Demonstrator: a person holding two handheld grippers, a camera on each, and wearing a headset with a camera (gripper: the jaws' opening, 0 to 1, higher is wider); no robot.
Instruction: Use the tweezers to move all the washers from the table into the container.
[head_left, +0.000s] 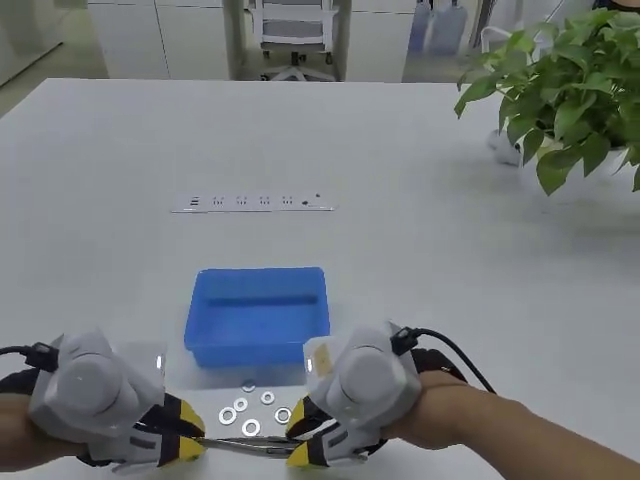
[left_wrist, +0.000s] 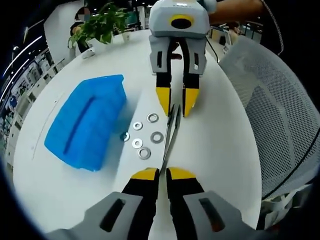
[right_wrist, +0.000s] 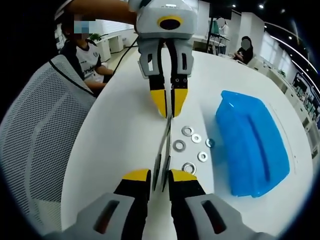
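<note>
Six washers (left_wrist: 157, 137) are lying flat in a loose cluster on the white table (left_wrist: 220, 140), apart from one another, just beside the near wall of the blue container (left_wrist: 85, 125), which is sitting upright with nothing visible inside it in the head view. The tweezers (left_wrist: 168, 140) are running along the other side of the cluster, just beside the washers and touching none of them, stretched between the two grippers that are facing each other tip to tip. The left gripper (left_wrist: 163, 175) is pinching the end where the two tweezer arms come together, its yellow-tipped jaws nearly meeting on it. The right gripper (right_wrist: 160, 176) is closing on the spread end, its jaws standing a little wider and pressing in against the outer sides of the two arms. In the head view both grippers are sitting low at the near edge of the table, a hand behind each. Farther across the table a power strip (head_left: 255, 203) is lying flat, well apart from the container, and a leafy plant (head_left: 570, 90) is standing at the far right. A mesh chair (left_wrist: 270, 115) is showing beside the table.
</note>
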